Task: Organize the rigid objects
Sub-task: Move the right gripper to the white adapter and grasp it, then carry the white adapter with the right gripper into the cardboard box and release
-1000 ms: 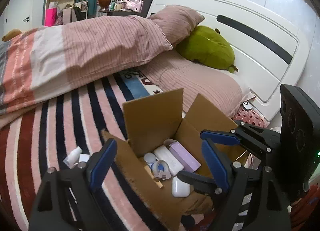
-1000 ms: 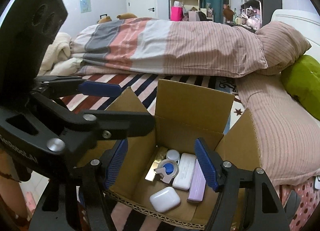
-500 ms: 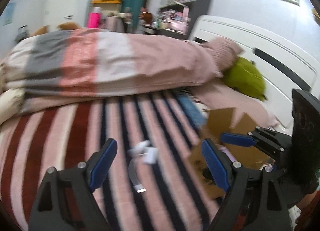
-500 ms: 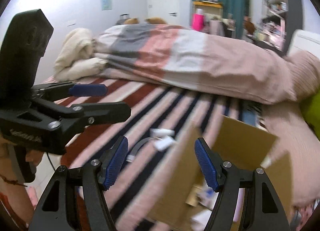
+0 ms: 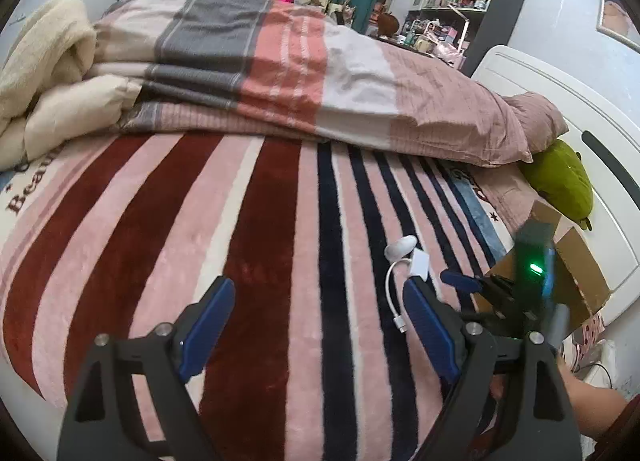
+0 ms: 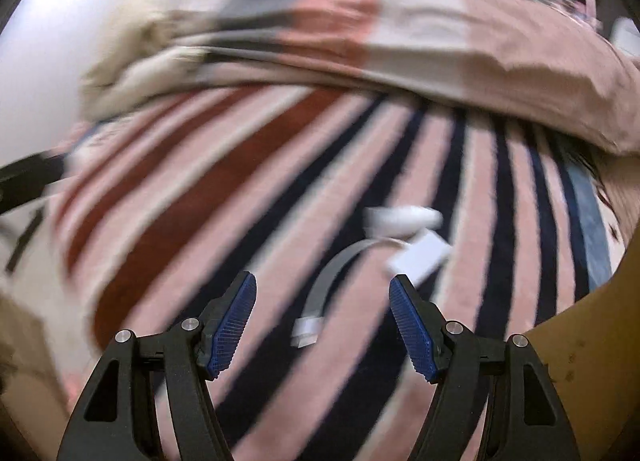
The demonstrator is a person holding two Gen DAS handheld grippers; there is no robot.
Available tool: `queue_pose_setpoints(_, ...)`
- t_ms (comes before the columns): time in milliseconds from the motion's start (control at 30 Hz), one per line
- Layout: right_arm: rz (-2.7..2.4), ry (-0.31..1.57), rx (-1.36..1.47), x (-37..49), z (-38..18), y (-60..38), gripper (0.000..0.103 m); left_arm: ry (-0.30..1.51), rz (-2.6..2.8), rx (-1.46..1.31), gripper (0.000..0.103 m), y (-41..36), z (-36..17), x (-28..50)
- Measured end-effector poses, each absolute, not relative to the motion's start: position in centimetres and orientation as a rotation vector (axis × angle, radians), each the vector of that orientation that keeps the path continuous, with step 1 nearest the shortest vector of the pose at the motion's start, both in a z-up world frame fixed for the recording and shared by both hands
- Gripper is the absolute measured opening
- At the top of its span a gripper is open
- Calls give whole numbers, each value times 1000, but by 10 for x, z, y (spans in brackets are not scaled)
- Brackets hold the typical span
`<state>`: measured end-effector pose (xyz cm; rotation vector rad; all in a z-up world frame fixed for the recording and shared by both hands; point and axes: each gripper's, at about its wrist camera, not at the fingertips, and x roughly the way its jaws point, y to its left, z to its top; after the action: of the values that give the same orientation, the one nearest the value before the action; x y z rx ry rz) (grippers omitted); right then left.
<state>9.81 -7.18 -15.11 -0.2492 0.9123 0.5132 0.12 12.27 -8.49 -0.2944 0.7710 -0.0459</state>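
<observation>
Open striped blanket [image 5: 248, 245] ahead of both claws, white cable adapter [image 5: 416, 263] and small white bottle [image 5: 400, 245] lying mid-bed, cardboard box [image 5: 576, 261] blocking right, heaped duvet [image 5: 304, 73] walling far side

My right wrist view is smeared by motion blur, so the white cable [image 6: 340, 273], its square adapter [image 6: 420, 257] and the pale rounded thing [image 6: 404, 217] beyond it show no detail. In my left wrist view my right gripper [image 5: 480, 285] hides much of the cardboard box [image 5: 580, 261], whose contents I cannot see. The shelf clutter [image 5: 452, 1] is too small to identify.
</observation>
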Motion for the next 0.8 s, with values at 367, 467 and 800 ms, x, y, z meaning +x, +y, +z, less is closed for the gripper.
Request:
queue_pose_setpoints(367,336,903,-160,148,-193,-99,49,781,-39,-310,84,129,-91,1)
queue_pose_setpoints(467,347,903,-162,148,-192,-97,37,779,-51,-302,84,125,-89,0)
queue_pose_setpoints(800,498,863,-197,106,-163,-94,23,777,-133,-281,84,100,-80,5)
